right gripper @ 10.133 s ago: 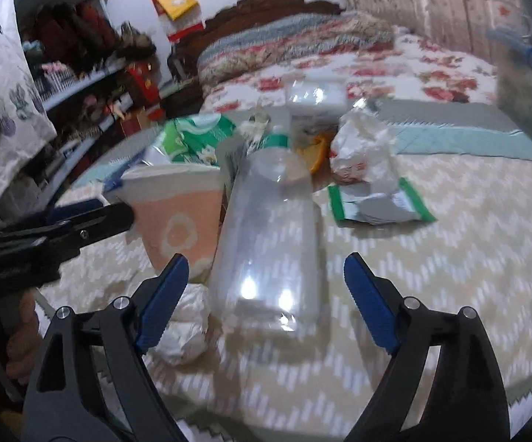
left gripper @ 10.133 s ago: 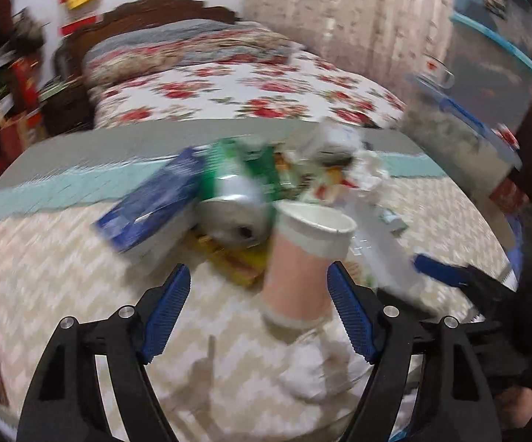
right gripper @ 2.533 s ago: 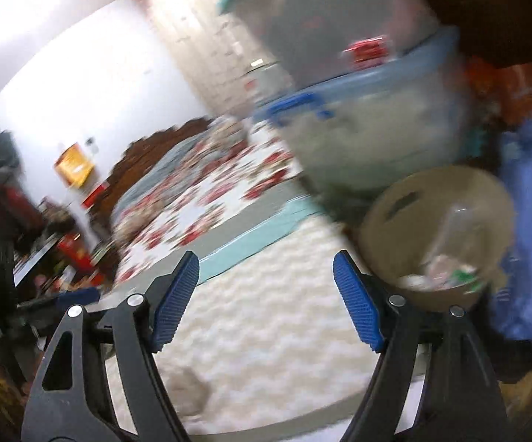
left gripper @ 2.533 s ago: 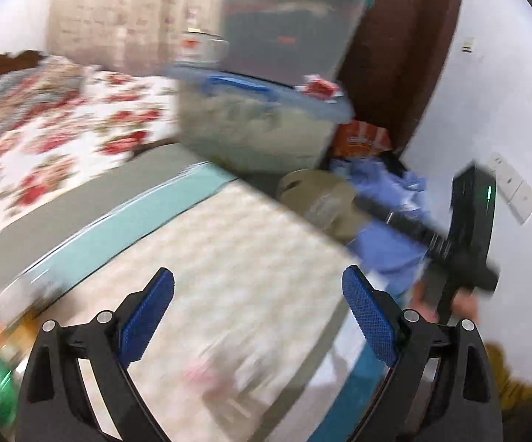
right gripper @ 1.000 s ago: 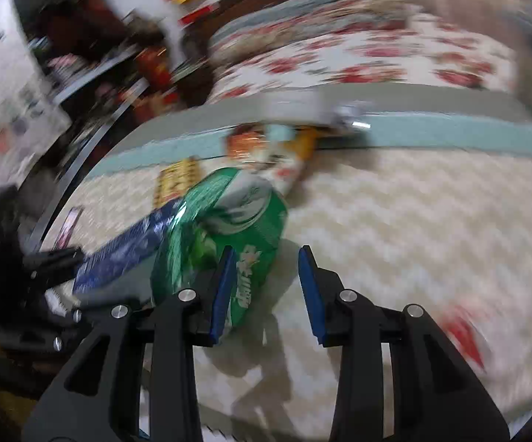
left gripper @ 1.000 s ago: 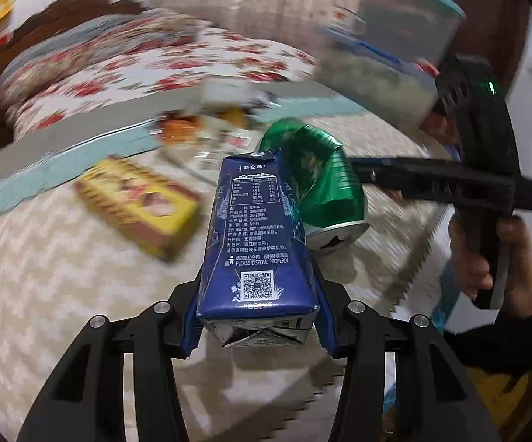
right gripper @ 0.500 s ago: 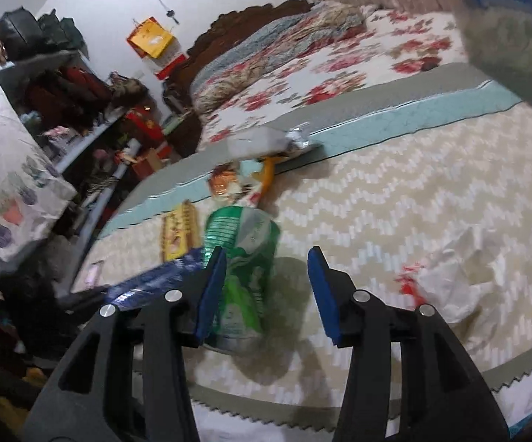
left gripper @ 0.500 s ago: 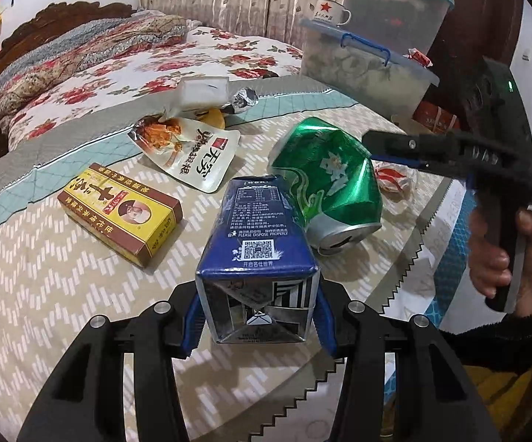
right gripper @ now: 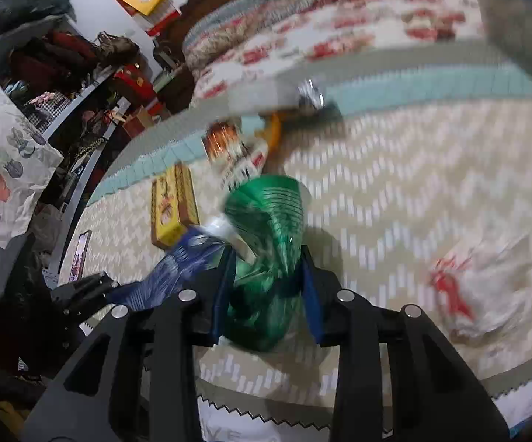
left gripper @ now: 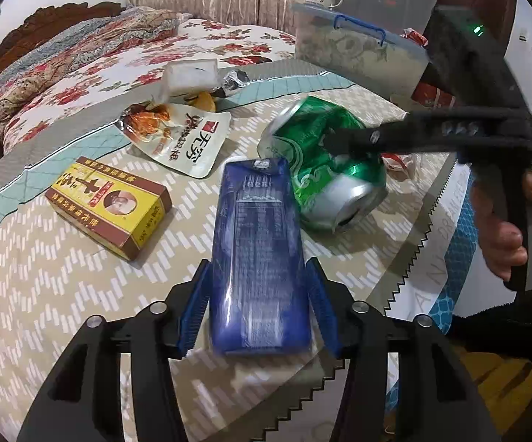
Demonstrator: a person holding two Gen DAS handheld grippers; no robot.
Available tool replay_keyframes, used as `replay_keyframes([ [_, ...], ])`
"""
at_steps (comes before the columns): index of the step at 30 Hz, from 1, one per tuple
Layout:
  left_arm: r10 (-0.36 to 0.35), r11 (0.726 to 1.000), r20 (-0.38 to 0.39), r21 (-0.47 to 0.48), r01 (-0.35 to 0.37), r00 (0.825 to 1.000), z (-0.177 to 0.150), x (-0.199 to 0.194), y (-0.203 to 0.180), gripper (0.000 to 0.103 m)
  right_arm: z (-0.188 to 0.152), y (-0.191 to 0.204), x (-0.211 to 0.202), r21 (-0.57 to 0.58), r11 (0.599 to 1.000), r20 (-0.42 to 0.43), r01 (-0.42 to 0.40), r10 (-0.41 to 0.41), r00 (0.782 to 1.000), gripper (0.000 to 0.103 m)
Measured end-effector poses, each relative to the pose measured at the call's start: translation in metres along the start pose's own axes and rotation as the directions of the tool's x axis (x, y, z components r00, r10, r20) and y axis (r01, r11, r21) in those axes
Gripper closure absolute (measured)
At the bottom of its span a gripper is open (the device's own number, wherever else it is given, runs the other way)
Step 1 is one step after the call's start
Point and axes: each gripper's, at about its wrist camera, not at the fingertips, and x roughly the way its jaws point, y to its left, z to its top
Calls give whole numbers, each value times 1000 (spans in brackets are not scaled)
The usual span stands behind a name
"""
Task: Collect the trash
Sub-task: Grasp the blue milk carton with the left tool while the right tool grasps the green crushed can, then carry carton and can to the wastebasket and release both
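A blue drink carton [left gripper: 260,243] lies flat on the zigzag tablecloth [left gripper: 44,294], blurred, between the pads of my left gripper [left gripper: 258,294]. Those jaws are opening and the pads look just off the carton's sides. Right beside it lies a dented green can [left gripper: 313,169]. My right gripper [right gripper: 266,287] is closing on that can [right gripper: 266,228], with both blue pads pressed against its crumpled sides. In the left wrist view a hand [left gripper: 505,228] holds this right gripper, whose finger lies across the top of the can.
A yellow box [left gripper: 107,202], a printed snack pouch [left gripper: 177,136] and a clear plastic tub [left gripper: 192,73] lie further back. A crumpled white-and-red wrapper [right gripper: 487,283] sits right of the can. The table's sawtooth edge [left gripper: 413,258] is close. Storage bins [left gripper: 361,48] stand behind.
The carton went from tilted up, end towards the camera, to lying flat between the left pads. The right gripper came in over the can and narrowed onto it.
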Motion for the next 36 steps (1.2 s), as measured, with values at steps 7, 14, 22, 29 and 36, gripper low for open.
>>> replay_keyframes([
  [7,17,1000,-23,7,-17,1000,7,11,2,56,-3,-16,1,60,996,16,-65,64,998,72],
  [14,9,1000,46,-22,-8,999,32,-11,2,57,7,-28,-46,103,984,171,-143,124,978,78],
  [22,-94,993,74,83,88,993,118,-3,-53,57,11,-96,-146,170,978,433,-120,35,901,78],
  [29,-256,933,-6,259,249,967,217,60,-171,56,-30,-201,-240,390,919,559,52,-281,780,78],
  [36,-429,864,-152,219,454,890,303,155,-282,56,-64,-301,-295,607,786,538,120,-518,665,78],
])
